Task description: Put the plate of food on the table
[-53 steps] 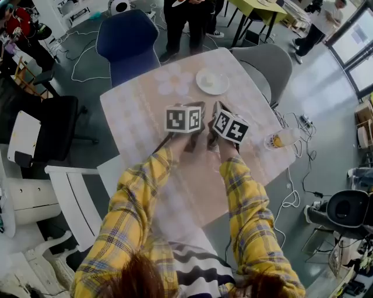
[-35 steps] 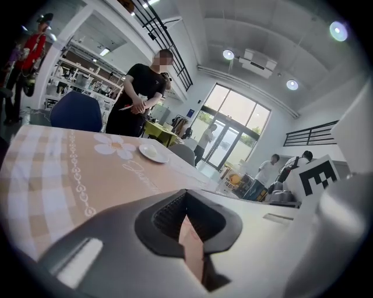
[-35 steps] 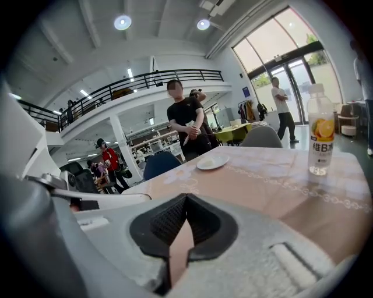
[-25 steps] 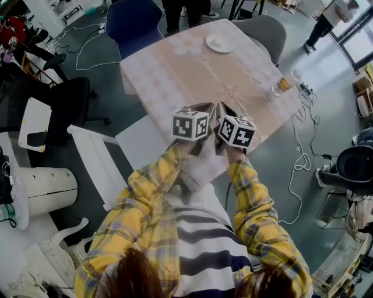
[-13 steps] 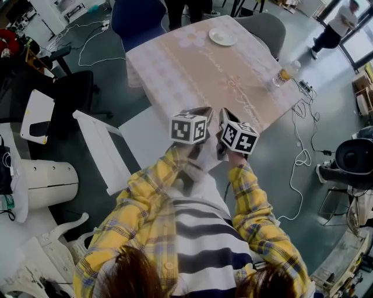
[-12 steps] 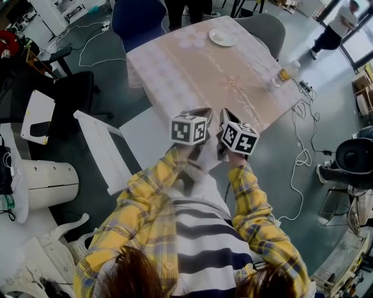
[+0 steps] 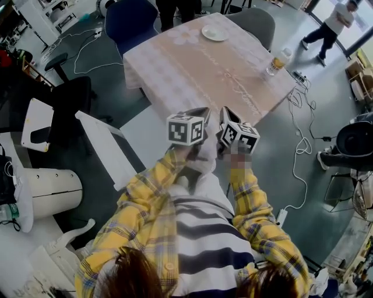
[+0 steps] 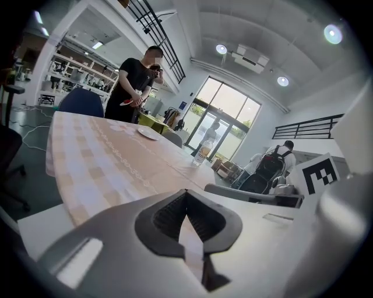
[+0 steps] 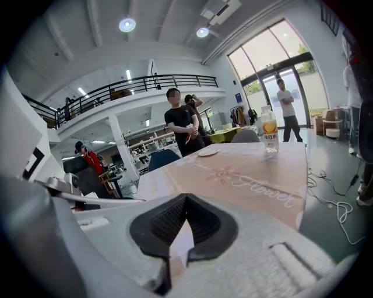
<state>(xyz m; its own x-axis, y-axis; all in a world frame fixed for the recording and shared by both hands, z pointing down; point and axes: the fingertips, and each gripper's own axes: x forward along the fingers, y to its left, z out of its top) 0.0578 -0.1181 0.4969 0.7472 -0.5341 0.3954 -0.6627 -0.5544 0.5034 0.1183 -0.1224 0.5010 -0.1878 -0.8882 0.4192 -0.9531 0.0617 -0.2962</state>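
A small white plate (image 7: 215, 32) lies near the far edge of the table (image 7: 198, 64), which is covered in a pale pink patterned cloth. The same plate (image 8: 147, 133) shows far off in the left gripper view, and the plate (image 9: 208, 153) in the right gripper view. My left gripper (image 7: 202, 111) and right gripper (image 7: 225, 112) are held side by side in front of my chest, short of the table's near edge. Both are shut with nothing between the jaws; the left gripper (image 8: 186, 195) and right gripper (image 9: 185, 201) show their tips touching.
A drink bottle (image 7: 278, 61) stands at the table's right edge. A white chair (image 7: 105, 152) is at my left, a blue chair (image 7: 131, 20) and a grey chair (image 7: 253, 17) beyond the table. A person (image 8: 133, 87) stands at the far side. Cables (image 7: 300, 145) lie on the floor.
The table and plate have drawn farther away and higher in the head view as I backed off. Both grippers stay shut and together in front of me.
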